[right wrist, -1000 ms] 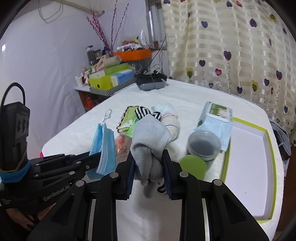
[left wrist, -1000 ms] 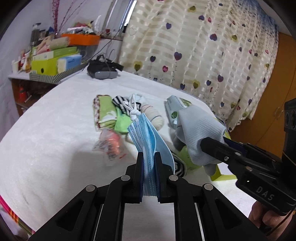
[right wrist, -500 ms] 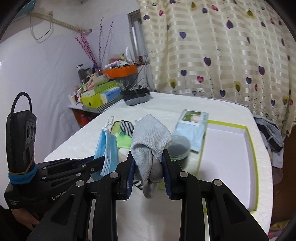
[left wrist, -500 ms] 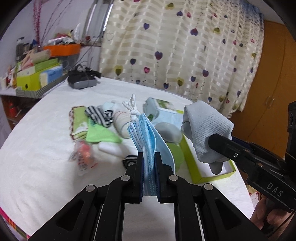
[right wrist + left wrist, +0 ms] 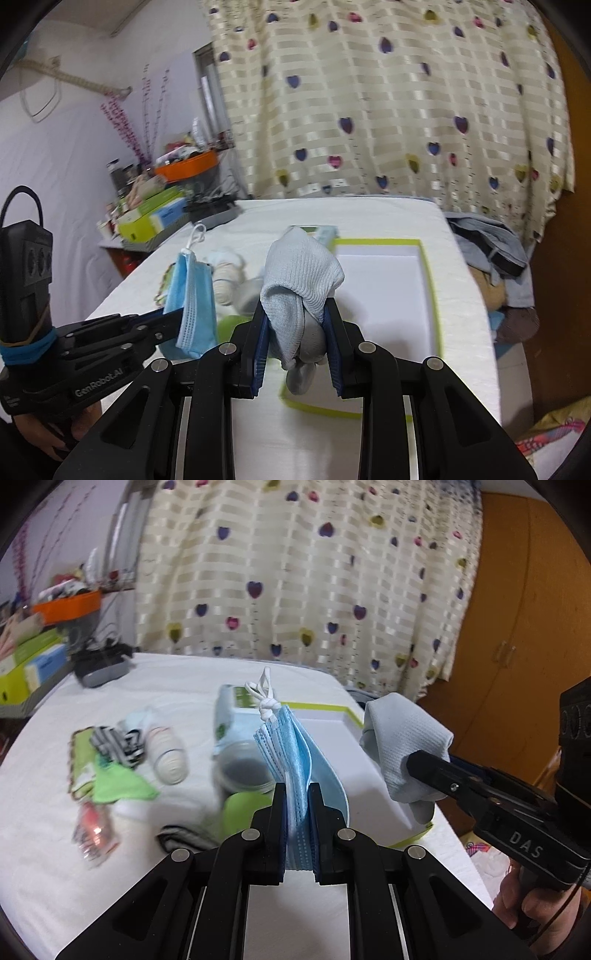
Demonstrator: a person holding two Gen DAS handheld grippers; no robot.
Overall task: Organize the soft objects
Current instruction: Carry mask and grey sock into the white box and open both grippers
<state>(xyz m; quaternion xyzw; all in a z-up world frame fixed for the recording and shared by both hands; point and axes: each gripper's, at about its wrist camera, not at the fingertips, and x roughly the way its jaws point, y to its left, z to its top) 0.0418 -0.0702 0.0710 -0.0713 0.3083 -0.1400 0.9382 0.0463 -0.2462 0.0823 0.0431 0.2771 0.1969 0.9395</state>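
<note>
My left gripper (image 5: 297,812) is shut on a folded blue face mask (image 5: 295,757) and holds it upright above the table; it also shows in the right wrist view (image 5: 192,302). My right gripper (image 5: 295,339) is shut on a pale grey sock (image 5: 301,280) and holds it over the near edge of a white tray with a green rim (image 5: 432,284). The sock (image 5: 402,742) and the tray (image 5: 325,705) also show in the left wrist view.
On the white table lie rolled socks (image 5: 168,753), a striped sock (image 5: 118,742), green cloths (image 5: 118,782), a wipes pack (image 5: 232,716), a round jar (image 5: 240,771), a green lid (image 5: 240,808) and a small packet (image 5: 94,834). Boxes (image 5: 155,218) stand far left. Clothes (image 5: 487,243) lie right of the table.
Both grippers have swung to the right with their loads. The sock now hangs over the tray's near edge, and the tray fills more of both views.
</note>
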